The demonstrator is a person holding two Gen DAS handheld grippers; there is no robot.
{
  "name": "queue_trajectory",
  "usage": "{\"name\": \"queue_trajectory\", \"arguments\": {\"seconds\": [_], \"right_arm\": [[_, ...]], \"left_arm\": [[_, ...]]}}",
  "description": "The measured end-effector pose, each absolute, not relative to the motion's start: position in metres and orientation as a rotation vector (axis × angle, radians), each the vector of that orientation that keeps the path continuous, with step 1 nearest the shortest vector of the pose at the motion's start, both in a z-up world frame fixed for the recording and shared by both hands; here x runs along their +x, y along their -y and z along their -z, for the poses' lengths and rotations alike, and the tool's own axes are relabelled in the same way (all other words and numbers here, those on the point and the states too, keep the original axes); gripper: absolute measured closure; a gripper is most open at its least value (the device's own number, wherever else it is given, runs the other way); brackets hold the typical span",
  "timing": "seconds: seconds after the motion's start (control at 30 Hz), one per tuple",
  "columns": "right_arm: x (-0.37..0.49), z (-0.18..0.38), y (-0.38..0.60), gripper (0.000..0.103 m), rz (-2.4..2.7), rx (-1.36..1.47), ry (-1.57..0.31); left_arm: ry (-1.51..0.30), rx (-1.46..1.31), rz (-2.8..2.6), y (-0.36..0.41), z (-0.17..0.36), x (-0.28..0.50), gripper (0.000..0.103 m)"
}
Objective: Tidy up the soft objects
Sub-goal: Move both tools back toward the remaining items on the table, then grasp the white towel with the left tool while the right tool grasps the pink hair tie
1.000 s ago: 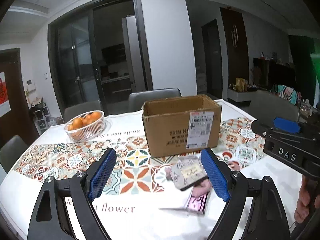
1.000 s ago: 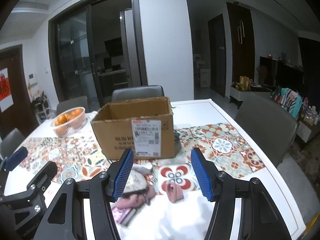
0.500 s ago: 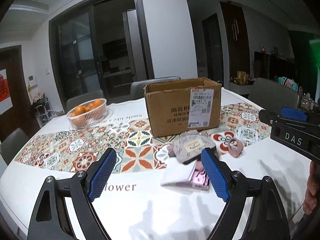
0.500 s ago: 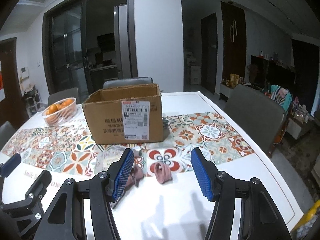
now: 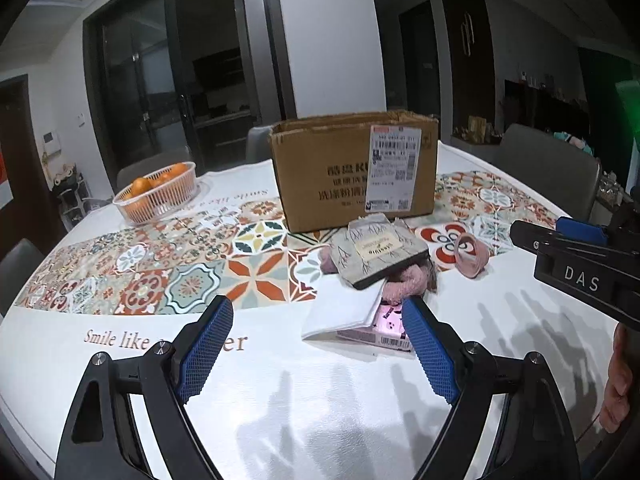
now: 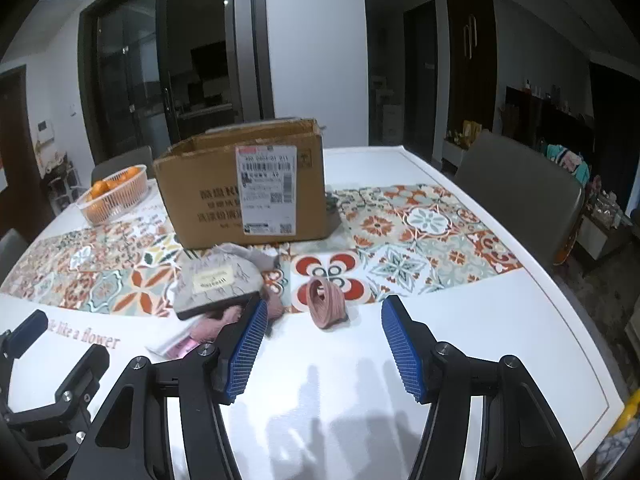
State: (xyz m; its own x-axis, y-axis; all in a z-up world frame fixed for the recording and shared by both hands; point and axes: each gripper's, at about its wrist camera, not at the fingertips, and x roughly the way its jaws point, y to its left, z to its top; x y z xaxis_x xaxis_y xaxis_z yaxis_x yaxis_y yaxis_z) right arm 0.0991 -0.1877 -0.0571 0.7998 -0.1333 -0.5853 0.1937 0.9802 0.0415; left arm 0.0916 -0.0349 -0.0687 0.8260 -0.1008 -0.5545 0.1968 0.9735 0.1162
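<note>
Tabletop pile [image 5: 372,276]: lower items half-hidden

Left gripper [image 5: 318,346]: jaws spread wide, nothing between the blue pads, pointing forward and tilted downward. Right gripper [image 6: 324,346]: jaws parted, narrower than the left, empty, likewise tilted downward. Person's fingers [image 5: 618,384] visible gripping the right gripper's handle.

Home dining room: table [image 5: 280,380], chairs [image 6: 516,184], fruit basket [image 5: 156,196].

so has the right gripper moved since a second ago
Yes. The right gripper has come down toward the table: the cardboard box now sits higher and level in its view.
</note>
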Motion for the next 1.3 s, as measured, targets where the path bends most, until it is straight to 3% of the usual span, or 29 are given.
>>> {"name": "queue_trajectory", "arguments": {"seconds": [0.33,0.67,1.13,1.3], "right_arm": [[0.126,0.079,0.2,0.042,0.179,0.116,-0.684],[0.155,0.1,0.208,0.042,0.17,0.136,-0.744],[0.188,0.12,0.217,0.043,0.176,0.16,-0.805],[0.195,0.125,0.219,0.056,0.167,0.165,-0.822]], "left_arm": [[-0.642,0.212,0.187,0.049,0.092,0.118,0.02],[-0.713,0.219,0.207,0.056,0.112,0.141,0.032],[-0.751,0.233,0.23,0.064,0.124,0.159,0.063],[-0.752,0.231,0.231,0.066,0.125,0.161,0.077]]}}
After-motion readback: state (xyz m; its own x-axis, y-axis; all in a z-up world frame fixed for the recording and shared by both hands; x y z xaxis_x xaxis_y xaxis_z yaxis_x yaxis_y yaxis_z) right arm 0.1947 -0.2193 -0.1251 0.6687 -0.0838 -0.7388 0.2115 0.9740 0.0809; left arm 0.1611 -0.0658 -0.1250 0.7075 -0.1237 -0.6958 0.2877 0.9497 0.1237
